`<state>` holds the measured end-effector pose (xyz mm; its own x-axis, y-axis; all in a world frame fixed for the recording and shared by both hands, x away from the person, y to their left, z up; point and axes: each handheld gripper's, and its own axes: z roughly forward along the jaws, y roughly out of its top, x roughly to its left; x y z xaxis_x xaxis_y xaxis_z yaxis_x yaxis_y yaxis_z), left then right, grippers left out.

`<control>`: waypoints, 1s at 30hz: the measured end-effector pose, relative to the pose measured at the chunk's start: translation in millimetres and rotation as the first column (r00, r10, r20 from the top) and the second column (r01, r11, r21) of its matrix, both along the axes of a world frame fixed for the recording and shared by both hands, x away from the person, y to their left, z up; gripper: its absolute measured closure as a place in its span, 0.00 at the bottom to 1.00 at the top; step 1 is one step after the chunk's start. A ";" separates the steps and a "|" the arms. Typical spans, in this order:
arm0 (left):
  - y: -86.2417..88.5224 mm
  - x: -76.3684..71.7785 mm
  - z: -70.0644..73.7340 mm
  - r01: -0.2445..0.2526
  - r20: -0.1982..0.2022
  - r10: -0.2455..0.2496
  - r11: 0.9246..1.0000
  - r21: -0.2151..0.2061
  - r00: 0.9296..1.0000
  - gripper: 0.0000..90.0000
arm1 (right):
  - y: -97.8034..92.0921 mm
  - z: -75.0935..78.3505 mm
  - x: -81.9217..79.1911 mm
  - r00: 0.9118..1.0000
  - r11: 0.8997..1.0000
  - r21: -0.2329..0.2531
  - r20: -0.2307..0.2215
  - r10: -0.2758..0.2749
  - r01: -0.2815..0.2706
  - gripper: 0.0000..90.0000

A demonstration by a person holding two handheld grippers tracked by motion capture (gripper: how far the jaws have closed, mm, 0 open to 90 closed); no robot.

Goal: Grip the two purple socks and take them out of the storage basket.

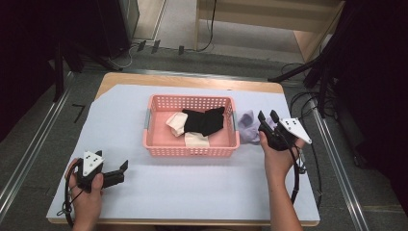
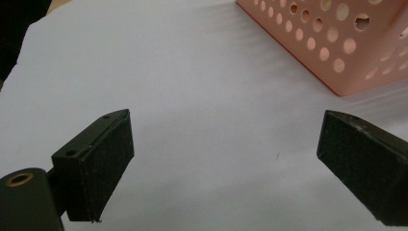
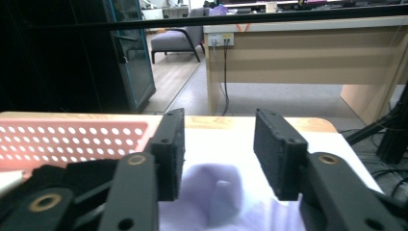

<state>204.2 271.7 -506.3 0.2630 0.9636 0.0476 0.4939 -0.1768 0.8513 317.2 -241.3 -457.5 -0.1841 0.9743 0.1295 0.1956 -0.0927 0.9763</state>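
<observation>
- Table (image 1: 183, 192), covered with a pale sheet: broad bare area kept at the near side, probably as working room for both hands.
- Pink basket (image 1: 192, 144), set at mid-table, long side toward the person; judged to serve as the collecting bin, placed within equal reach of both sides. Perforated corner of it seen up close at upper right in the left gripper view (image 2: 337, 53).
- Black sock (image 1: 206, 120), lying inside the basket across its middle, draped partly over the cream socks (image 1: 185, 130); judged already sorted.
- Lilac sock (image 1: 246, 126), lying crumpled on the sheet just outside the basket's right end, touching or nearly touching its wall; judged the item now being fetched, not yet in the basket. Seen blurred and close between the jaws in the right gripper view (image 3: 216, 192).
- Right gripper (image 1: 268, 116), held at the sock's right edge, tilted forward and down toward it. Jaws parted to a moderate gap, nothing clamped; sock directly below and between them, so posed for a pinch from above. Contact with the cloth cannot be told.
- Left gripper (image 1: 124, 166), parked low over the bare sheet at the near left, well apart from the basket, pointing toward its near corner. Jaws spread wide, nothing between them but sheet (image 2: 226, 159); judged idle, kept clear of the other hand's path.
</observation>
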 end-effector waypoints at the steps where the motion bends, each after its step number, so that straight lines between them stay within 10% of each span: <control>1: 0.0 0.0 0.0 -0.001 0.000 0.001 1.000 -0.001 1.000 0.07 | -1.6 -0.6 -1.3 1.000 1.000 -0.006 -0.003 0.002 -0.002 0.56; 30: -1.1 -1.0 0.2 -0.004 0.004 0.004 1.000 0.009 1.000 0.07 | -59.3 -48.0 -71.9 0.994 0.999 -0.018 -0.103 0.032 -0.034 0.37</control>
